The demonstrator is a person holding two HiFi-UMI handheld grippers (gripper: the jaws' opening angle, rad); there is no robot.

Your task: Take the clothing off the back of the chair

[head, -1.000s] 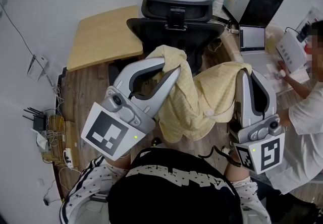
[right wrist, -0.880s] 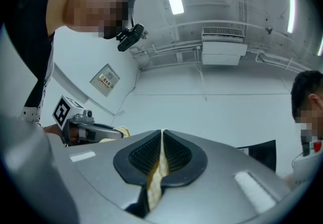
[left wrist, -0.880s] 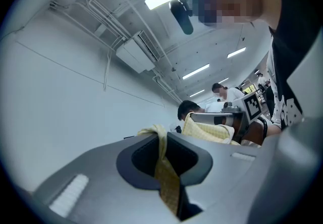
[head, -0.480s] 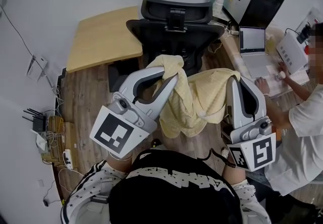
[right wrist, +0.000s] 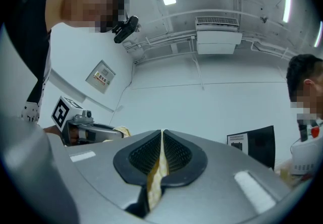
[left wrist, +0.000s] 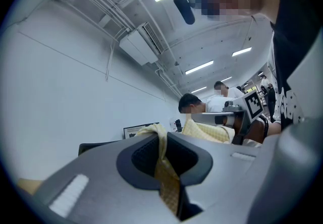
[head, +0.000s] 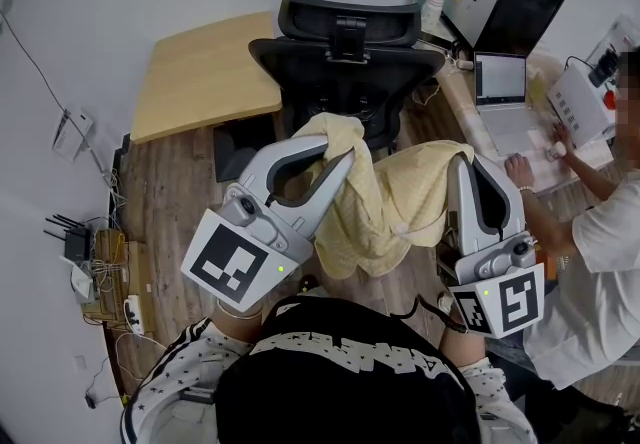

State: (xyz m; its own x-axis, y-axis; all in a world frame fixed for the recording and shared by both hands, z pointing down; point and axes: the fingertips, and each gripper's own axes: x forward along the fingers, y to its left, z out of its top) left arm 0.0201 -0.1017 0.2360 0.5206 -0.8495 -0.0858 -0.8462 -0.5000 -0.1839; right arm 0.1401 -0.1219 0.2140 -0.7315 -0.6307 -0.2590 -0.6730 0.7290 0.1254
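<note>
Clothing (head: 375, 202), pale yellow, sags between the two grippers, one edge pinched in each. Left gripper (head: 343, 140) is clamped on a bunched corner, and right gripper (head: 463, 160) is clamped on a thin fold. Black chair (head: 345, 57) stands just beyond the left gripper's tips, with a wooden desk (head: 200, 72) further off to its left. Laptop (head: 499, 80) lies beyond the right gripper, with a seated person (head: 600, 232) close on its right. Both grippers point forward, roughly level, side by side.
</note>
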